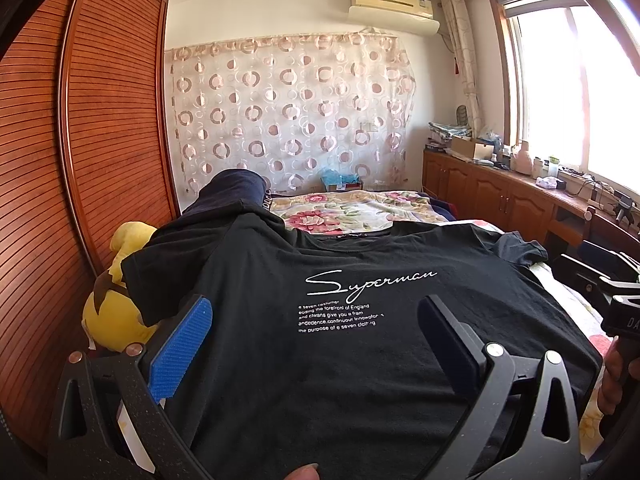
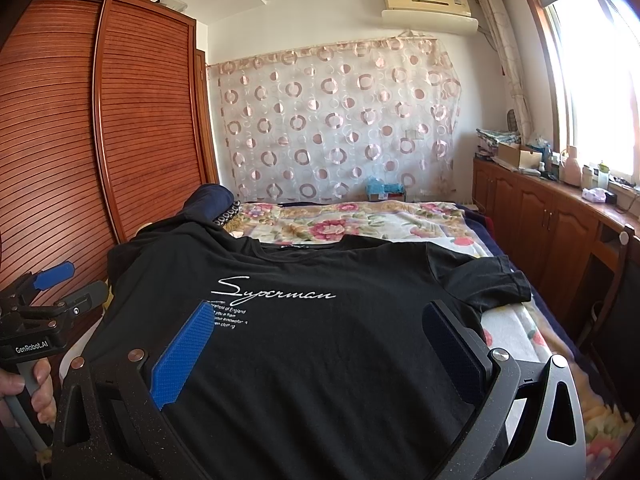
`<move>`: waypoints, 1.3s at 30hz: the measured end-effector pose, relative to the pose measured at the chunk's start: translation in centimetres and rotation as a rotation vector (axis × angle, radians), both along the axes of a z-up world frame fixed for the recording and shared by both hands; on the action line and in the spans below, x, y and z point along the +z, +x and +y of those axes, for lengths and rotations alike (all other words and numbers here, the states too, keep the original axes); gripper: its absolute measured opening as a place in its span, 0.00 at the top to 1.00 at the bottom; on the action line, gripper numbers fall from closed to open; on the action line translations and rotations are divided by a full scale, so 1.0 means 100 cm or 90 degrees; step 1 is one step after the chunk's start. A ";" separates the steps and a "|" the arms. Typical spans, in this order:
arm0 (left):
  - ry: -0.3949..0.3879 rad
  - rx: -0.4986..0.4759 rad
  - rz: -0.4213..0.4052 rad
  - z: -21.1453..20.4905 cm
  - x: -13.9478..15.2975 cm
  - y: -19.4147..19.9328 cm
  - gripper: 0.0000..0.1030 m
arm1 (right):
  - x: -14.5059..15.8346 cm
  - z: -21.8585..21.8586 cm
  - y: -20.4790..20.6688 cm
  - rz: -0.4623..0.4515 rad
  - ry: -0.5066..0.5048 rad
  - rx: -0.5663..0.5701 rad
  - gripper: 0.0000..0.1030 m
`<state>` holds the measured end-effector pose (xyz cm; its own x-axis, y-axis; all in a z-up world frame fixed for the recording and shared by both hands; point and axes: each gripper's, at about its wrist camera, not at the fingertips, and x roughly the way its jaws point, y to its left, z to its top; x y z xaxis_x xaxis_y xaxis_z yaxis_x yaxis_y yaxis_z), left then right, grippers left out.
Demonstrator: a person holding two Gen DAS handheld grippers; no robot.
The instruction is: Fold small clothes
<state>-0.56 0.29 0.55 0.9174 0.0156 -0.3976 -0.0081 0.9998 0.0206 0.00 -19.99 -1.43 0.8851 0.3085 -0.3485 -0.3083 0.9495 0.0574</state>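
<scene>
left wrist: left claw spread wide, holding nothing, over black T-shirt lying flat, print up, on bed; yellow plush toy at its left, unseen elsewhere | right wrist: right claw equally wide, empty; shirt's right sleeve shown whole

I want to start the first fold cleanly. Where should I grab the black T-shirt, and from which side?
Judging by its pose, take the black T-shirt by the right sleeve, coming from the right: it lies flat, face up, and that sleeve sticks out loose over the floral bedspread, so the right tool could pinch its edge.
</scene>
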 end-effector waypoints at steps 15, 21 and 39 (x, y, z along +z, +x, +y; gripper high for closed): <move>0.001 0.002 0.001 0.002 -0.002 0.002 0.00 | 0.000 0.000 0.000 0.002 0.001 0.000 0.00; 0.000 0.002 0.001 0.001 -0.002 0.002 0.00 | 0.000 0.002 0.000 0.000 -0.001 0.000 0.00; -0.027 -0.009 0.045 0.039 -0.031 0.021 0.00 | -0.008 0.011 0.021 0.041 -0.014 0.035 0.00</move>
